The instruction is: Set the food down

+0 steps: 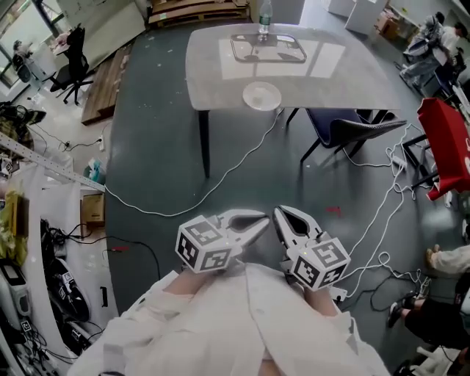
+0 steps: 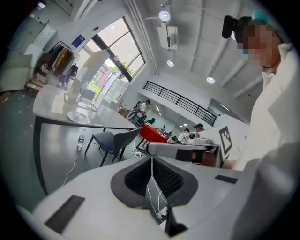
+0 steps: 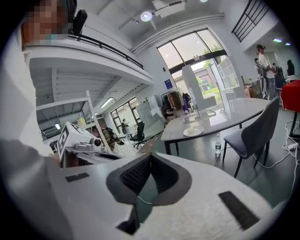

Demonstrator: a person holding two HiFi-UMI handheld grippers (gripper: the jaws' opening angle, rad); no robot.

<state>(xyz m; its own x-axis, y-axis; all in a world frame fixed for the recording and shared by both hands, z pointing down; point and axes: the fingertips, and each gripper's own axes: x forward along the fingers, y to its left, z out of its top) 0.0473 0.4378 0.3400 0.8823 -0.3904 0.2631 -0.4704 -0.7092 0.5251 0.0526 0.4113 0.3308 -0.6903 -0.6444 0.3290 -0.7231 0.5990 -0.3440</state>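
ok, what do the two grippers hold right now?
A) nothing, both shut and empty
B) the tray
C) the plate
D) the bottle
A: the left gripper and right gripper each have their jaws together with nothing between them, while the plate, tray and bottle sit on the table across the floor.
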